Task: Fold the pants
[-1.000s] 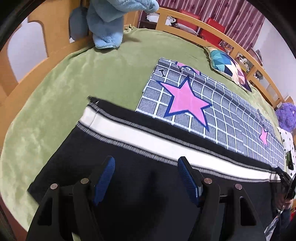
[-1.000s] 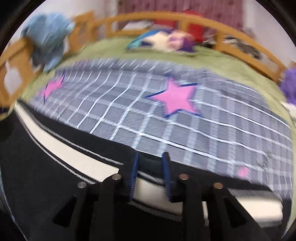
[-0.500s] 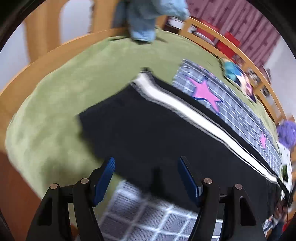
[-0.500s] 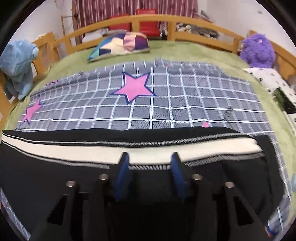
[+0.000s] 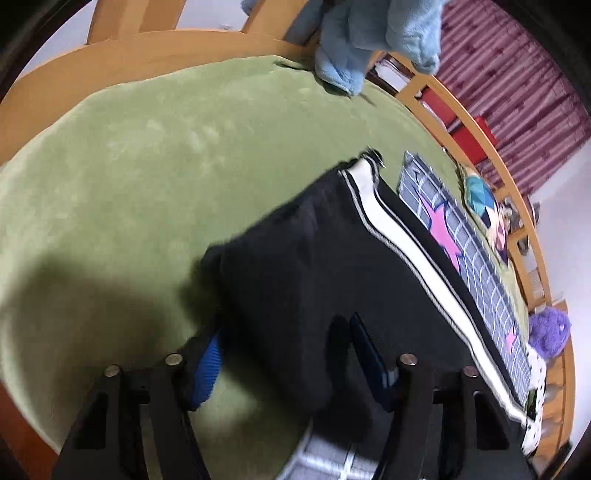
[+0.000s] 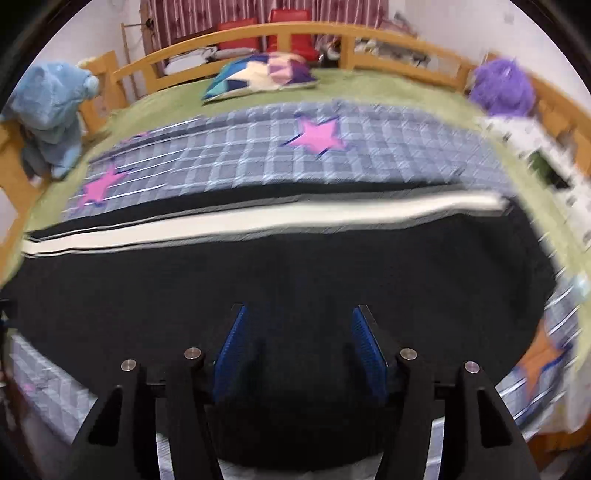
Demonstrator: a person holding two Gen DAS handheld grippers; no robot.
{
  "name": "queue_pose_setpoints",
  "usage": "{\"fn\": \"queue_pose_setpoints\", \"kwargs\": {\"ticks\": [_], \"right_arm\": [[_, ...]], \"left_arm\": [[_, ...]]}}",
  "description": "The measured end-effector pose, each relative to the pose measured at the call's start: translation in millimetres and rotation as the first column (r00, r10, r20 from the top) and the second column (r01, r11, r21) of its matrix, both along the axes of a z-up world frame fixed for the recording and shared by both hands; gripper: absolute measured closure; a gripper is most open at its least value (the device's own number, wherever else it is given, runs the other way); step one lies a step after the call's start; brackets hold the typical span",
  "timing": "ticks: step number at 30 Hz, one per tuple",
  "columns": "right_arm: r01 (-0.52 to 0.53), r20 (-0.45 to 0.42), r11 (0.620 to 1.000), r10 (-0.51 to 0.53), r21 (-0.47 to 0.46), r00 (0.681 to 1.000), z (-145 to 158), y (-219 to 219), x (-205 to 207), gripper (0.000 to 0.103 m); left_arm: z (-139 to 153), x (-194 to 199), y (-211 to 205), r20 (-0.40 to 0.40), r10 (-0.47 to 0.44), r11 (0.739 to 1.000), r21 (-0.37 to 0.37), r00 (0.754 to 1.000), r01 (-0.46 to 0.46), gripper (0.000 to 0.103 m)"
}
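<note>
Black pants [image 5: 317,266] with a white side stripe [image 5: 402,240] lie flat along the bed, partly on a grey checked blanket with pink stars [image 6: 314,155]. In the right wrist view the pants [image 6: 280,266] fill the foreground, stripe [image 6: 258,225] on the far side. My left gripper [image 5: 284,354] is open at the pants' end, its jaws wide, one either side of the near corner. My right gripper [image 6: 299,332] is open and empty, just above the black cloth.
The bed has a green cover [image 5: 147,166] and a wooden rail [image 6: 303,33] around it. A blue plush toy [image 6: 51,110], a patterned pillow [image 6: 258,74] and a purple plush [image 6: 502,88] lie along the edges. White spotted cloth [image 6: 546,162] lies at the right.
My right gripper went from shut on the striped edge to wide open and drew back over the black cloth. My left gripper swung left and down to the pants' end.
</note>
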State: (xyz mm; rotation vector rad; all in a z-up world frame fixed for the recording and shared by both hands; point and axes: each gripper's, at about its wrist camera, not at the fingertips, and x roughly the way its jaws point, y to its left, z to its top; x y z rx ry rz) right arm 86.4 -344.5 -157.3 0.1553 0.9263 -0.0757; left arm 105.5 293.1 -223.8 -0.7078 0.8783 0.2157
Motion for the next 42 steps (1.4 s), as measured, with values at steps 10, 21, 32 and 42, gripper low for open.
{"fn": "queue_pose_setpoints", "kwargs": {"ticks": [10,21,32,42], "right_arm": [[0.051,0.007,0.999,-0.051,0.005,0.999,-7.2,30.7,-19.7,0.042],[0.024,-0.002,0.996,-0.024,-0.087,1.0,-25.4,10.4,-47.7,0.04],[0.046,0.055,0.998,-0.044,-0.036,0.998,-43.5,-29.7,-96.9,0.032],[0.118,0.079,0.99,-0.124,0.076,0.989,-46.0,-63.0,-107.5,0.034]], "left_arm": [[21.5,9.4,6.0,0.066,-0.004,0.999,-0.044,0.998,0.007,0.091],[147.1,7.1,-145.8,0.205,-0.308,0.922,0.307,0.929,0.238,0.093],[134.4,-5.2,-346.6,0.147,-0.598,0.775,0.358,0.788,0.521,0.094],[58.0,-16.9,-440.8,-0.049,-0.739,0.636,0.275,0.671,0.721,0.082]]}}
